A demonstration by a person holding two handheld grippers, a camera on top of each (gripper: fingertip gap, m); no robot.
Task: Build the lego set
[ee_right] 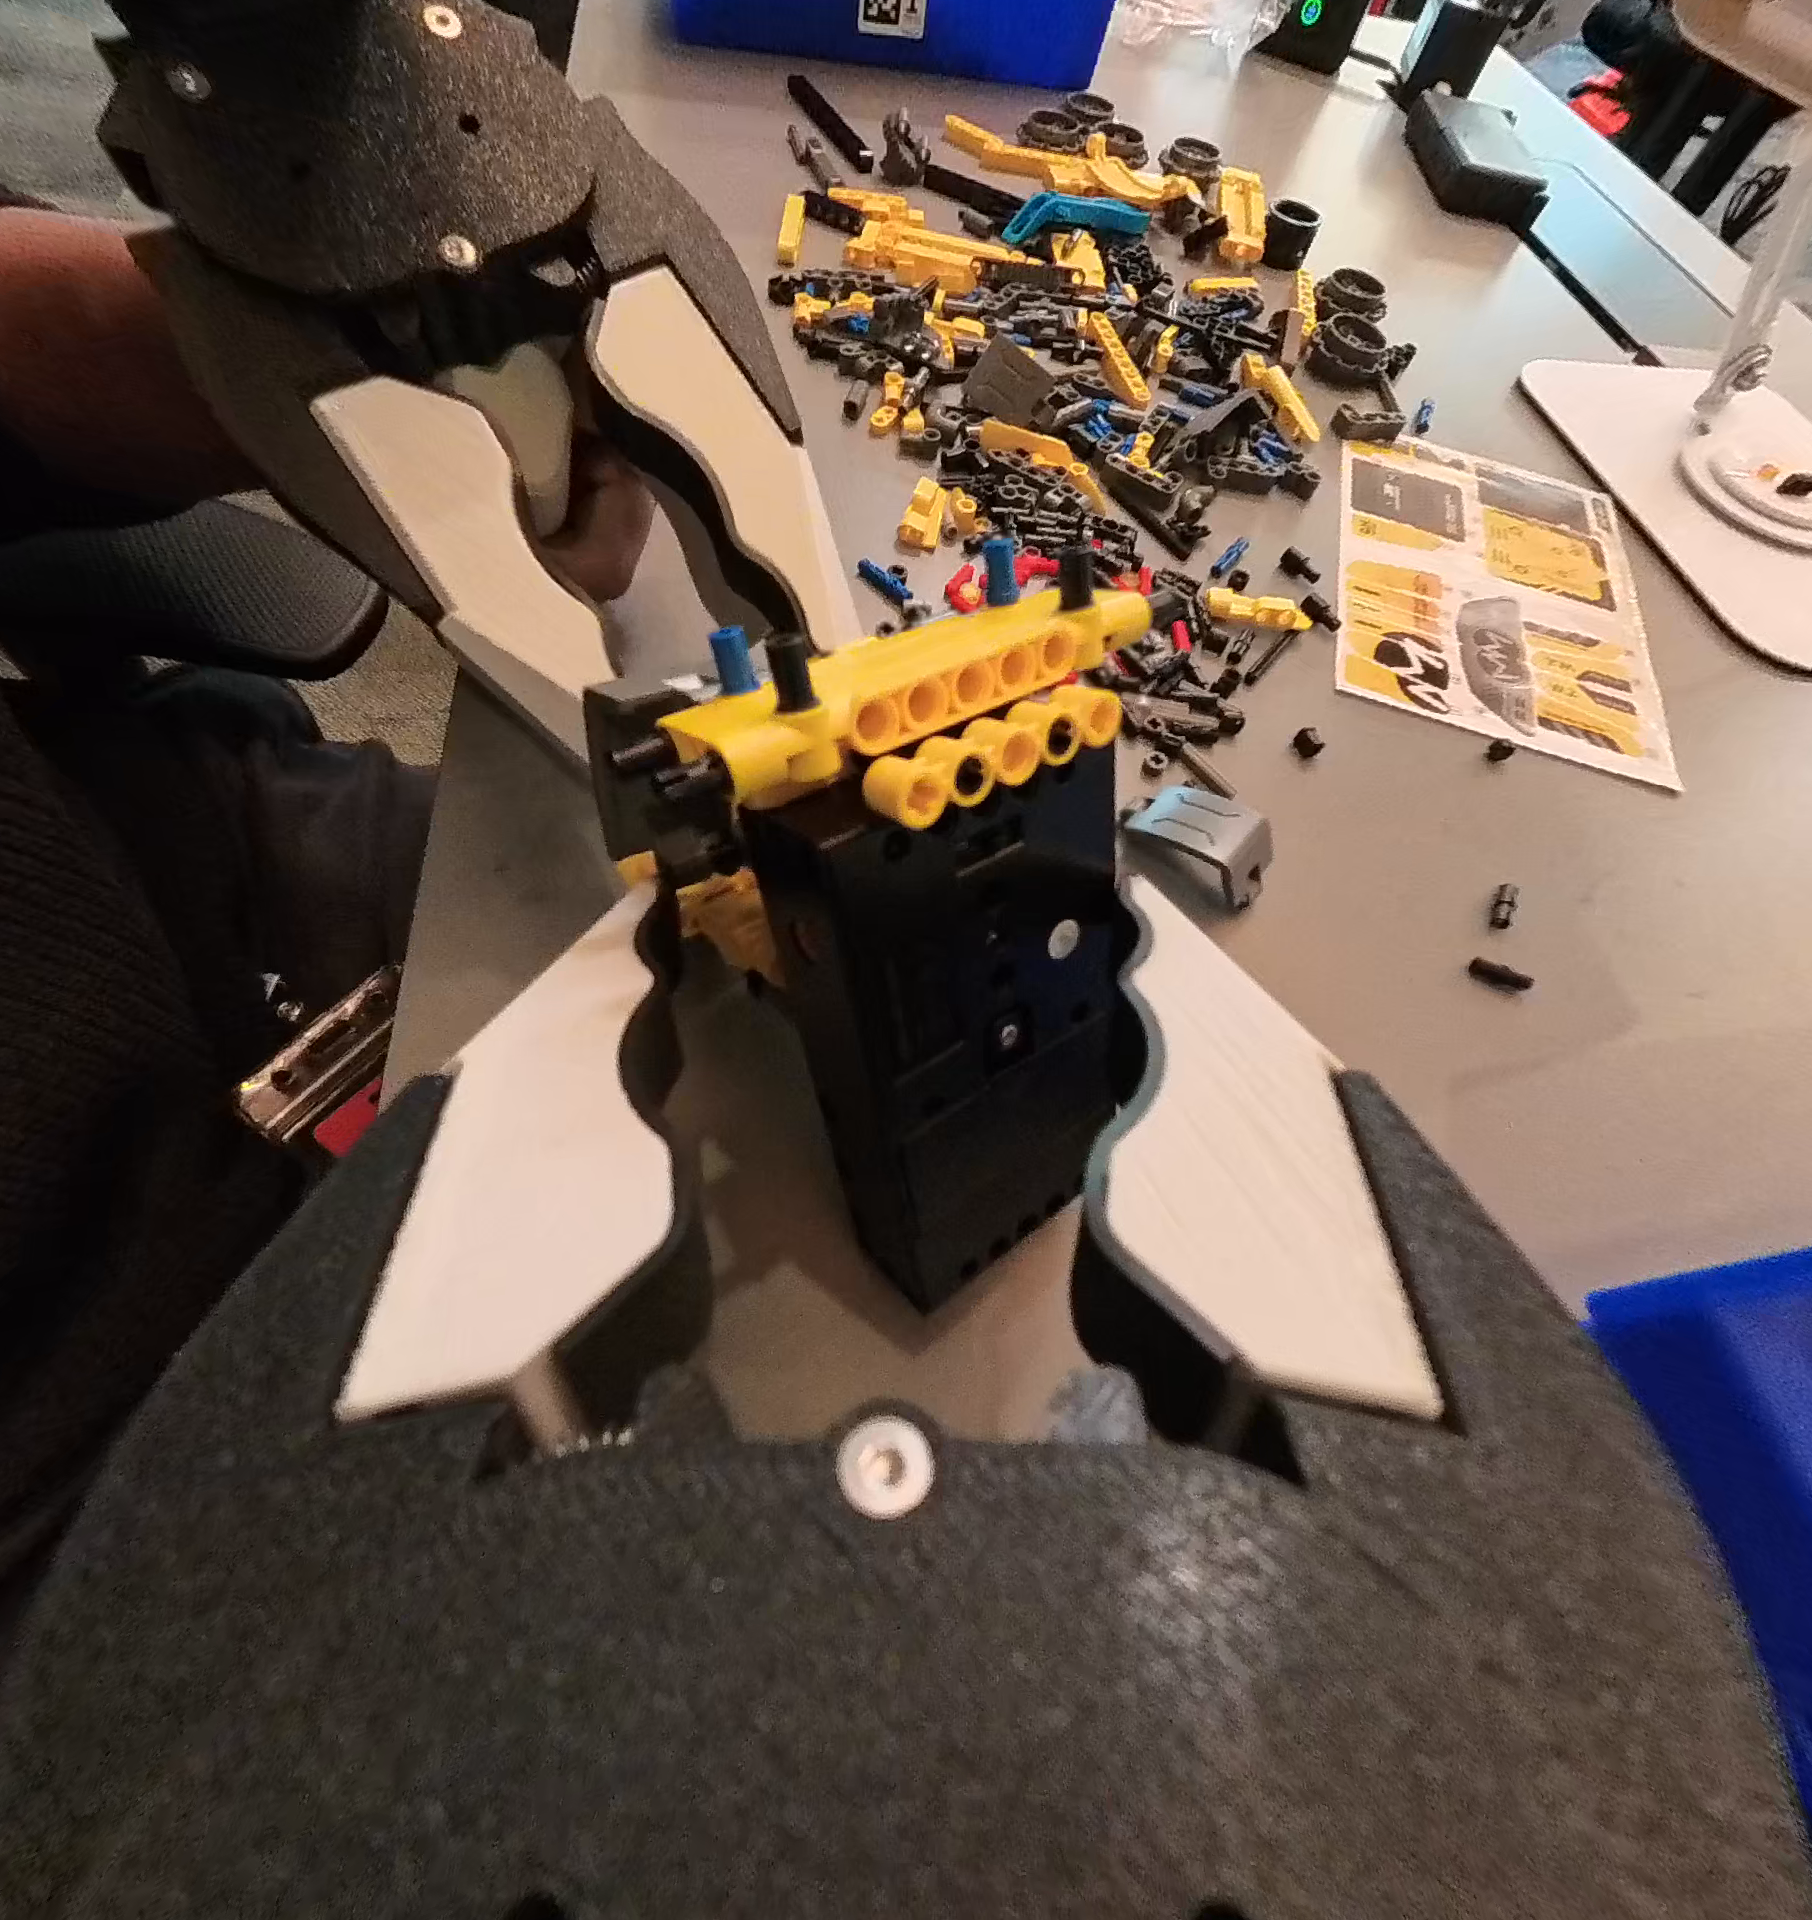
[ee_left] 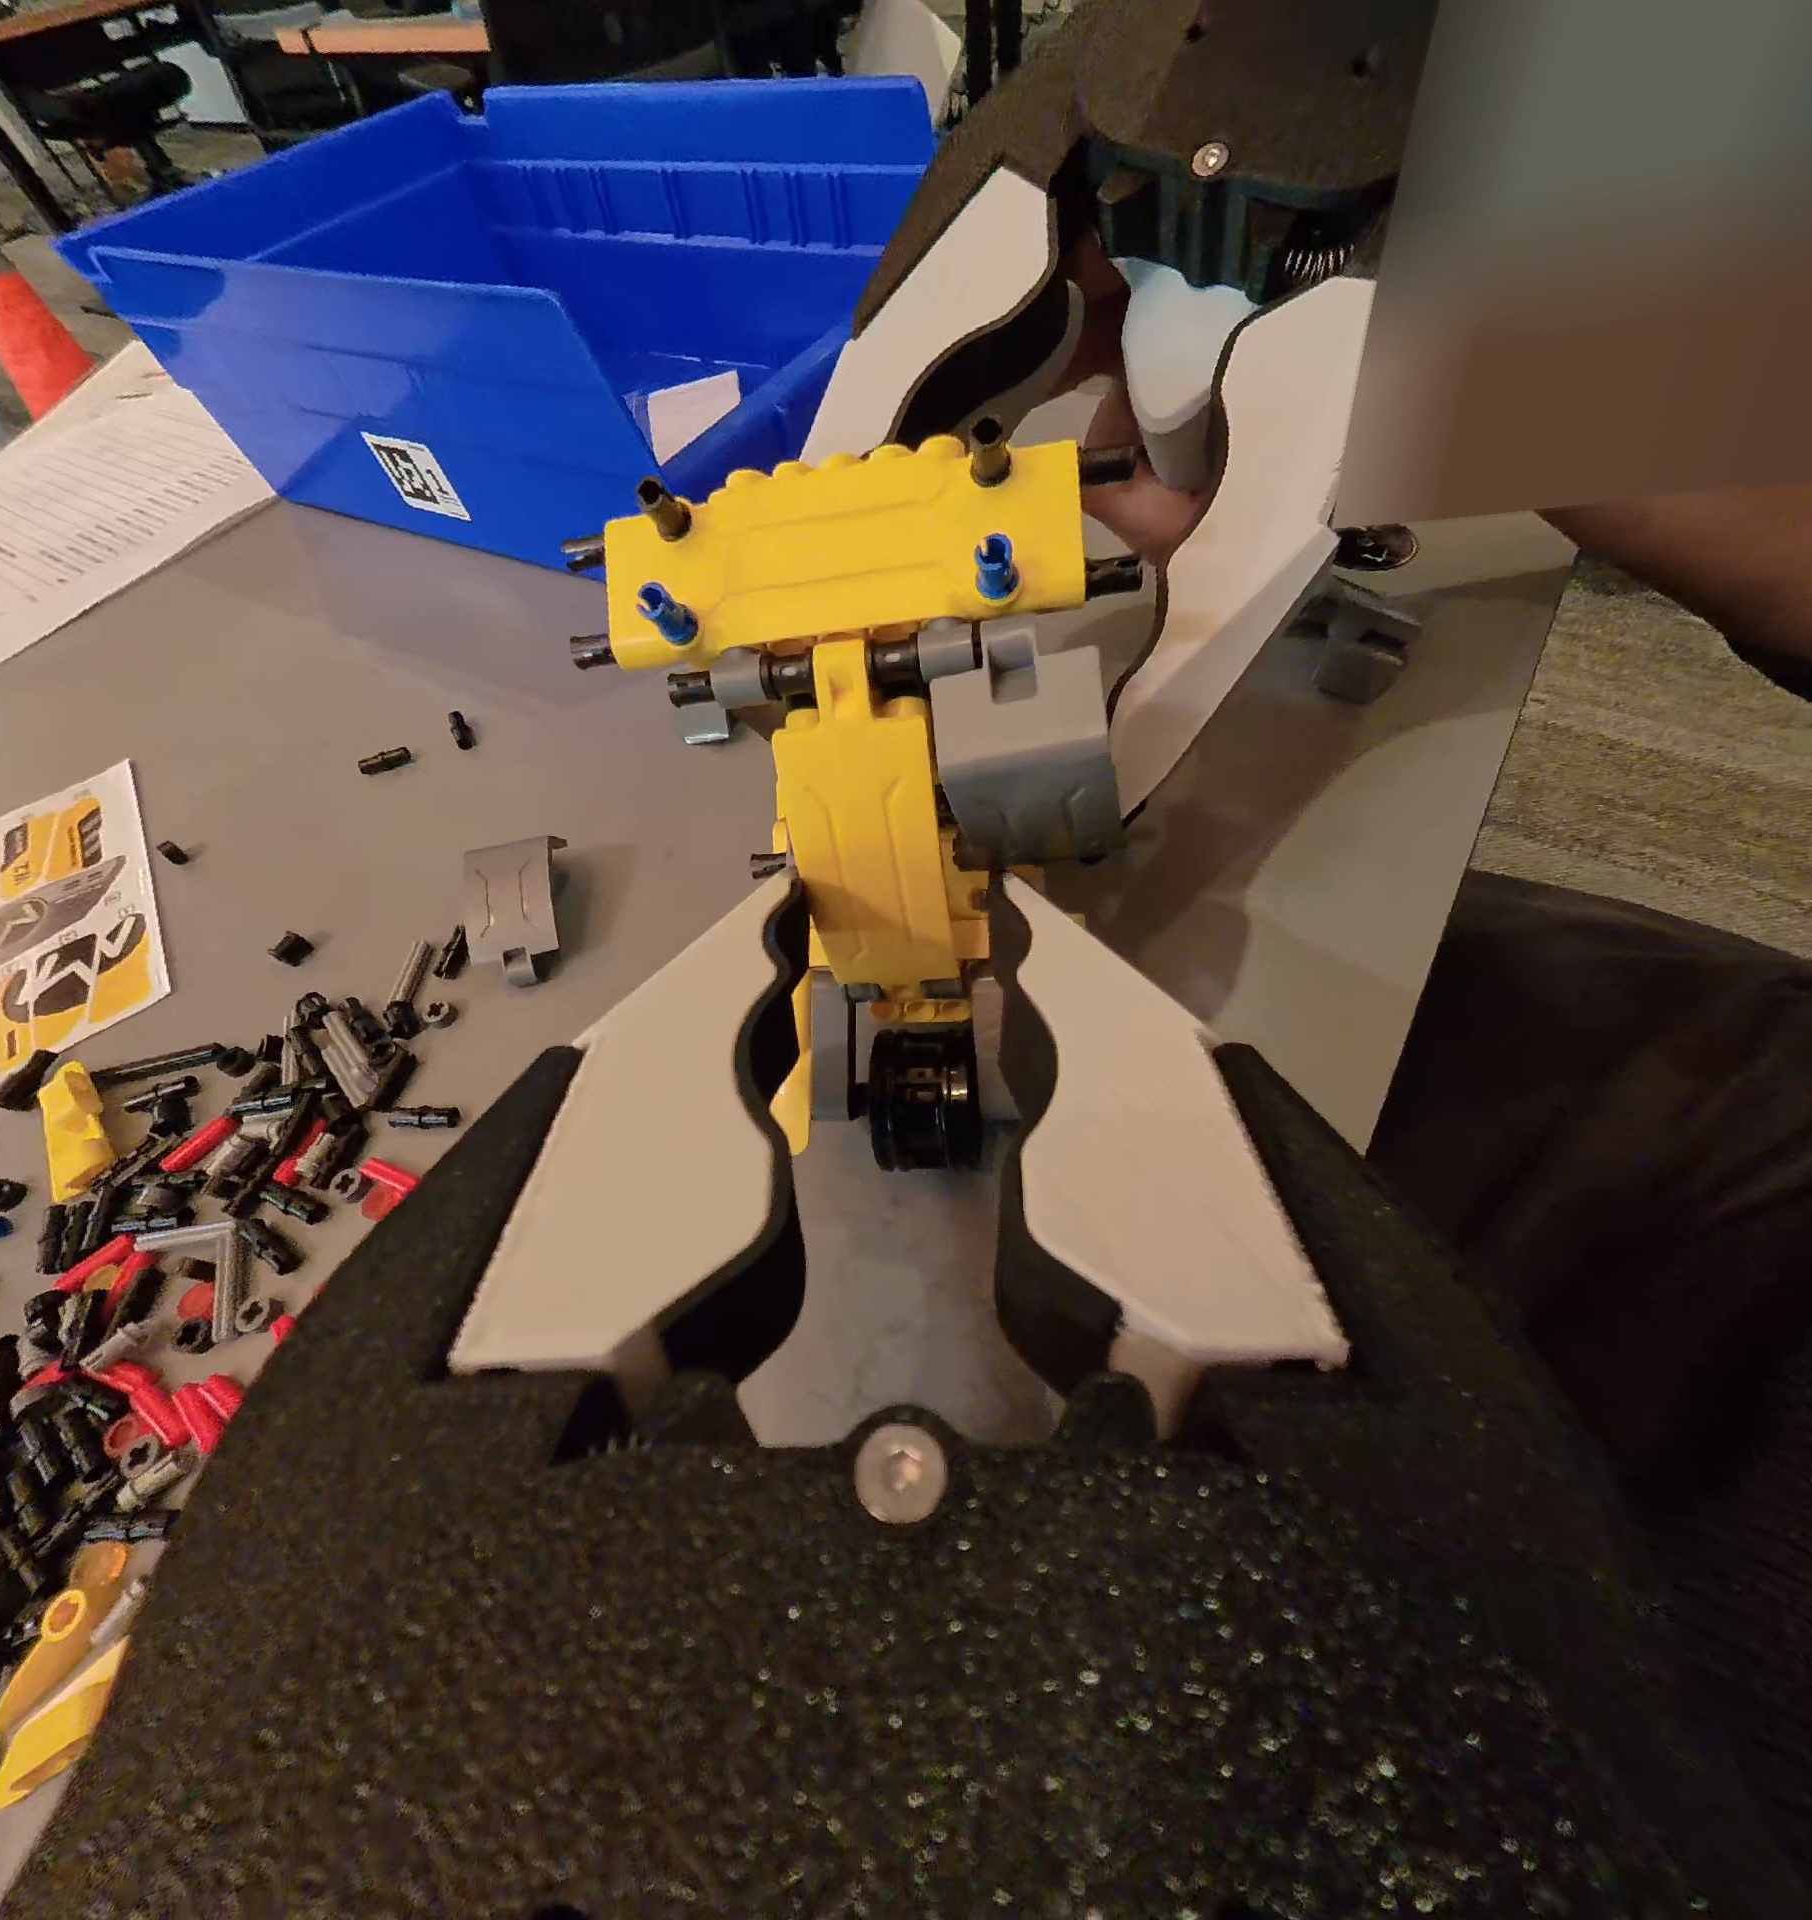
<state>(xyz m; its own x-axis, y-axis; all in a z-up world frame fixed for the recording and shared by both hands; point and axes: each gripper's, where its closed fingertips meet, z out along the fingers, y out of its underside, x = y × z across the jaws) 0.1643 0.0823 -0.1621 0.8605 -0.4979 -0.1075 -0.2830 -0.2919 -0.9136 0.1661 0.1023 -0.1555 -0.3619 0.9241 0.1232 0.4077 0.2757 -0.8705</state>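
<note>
1. The left tool (ee_left: 897, 904) is clenched on the lower yellow part of a toy brick model (ee_left: 860, 665), its two white fingers (ee_left: 673, 1039) pressing either side, seen in the left wrist view.
2. The right tool (ee_right: 886, 935) is clamped on the same model's black block (ee_right: 964, 1039), seen in the right wrist view; the model is held between the two tools, above the grey tabletop (ee_left: 310, 675).
3. The model's yellow top carries two blue pins (ee_left: 668, 613) and two upright black pins (ee_left: 663, 504); a grey curved panel (ee_left: 1027, 769) hangs on its right side, and one black wheel (ee_left: 923, 1101) sits at the bottom.
4. In the right wrist view the top shows two yellow beams (ee_right: 985, 717) with round holes, one stacked above the other.
5. One loose grey panel (ee_left: 512, 904) lies on the tabletop near the model.
6. One blue bin (ee_left: 486, 301) stands behind the model in the left wrist view.
7. A sticker sheet (ee_left: 40, 914) lies to the left, beside a heap of black, red, grey and yellow pieces (ee_left: 154, 1247), too many to count.
8. A printed paper sheet (ee_left: 71, 520) lies beside the bin.
9. The right wrist view shows a larger heap of yellow and black parts (ee_right: 1068, 343), with several black tyres (ee_right: 1349, 312) at its far edge.
</note>
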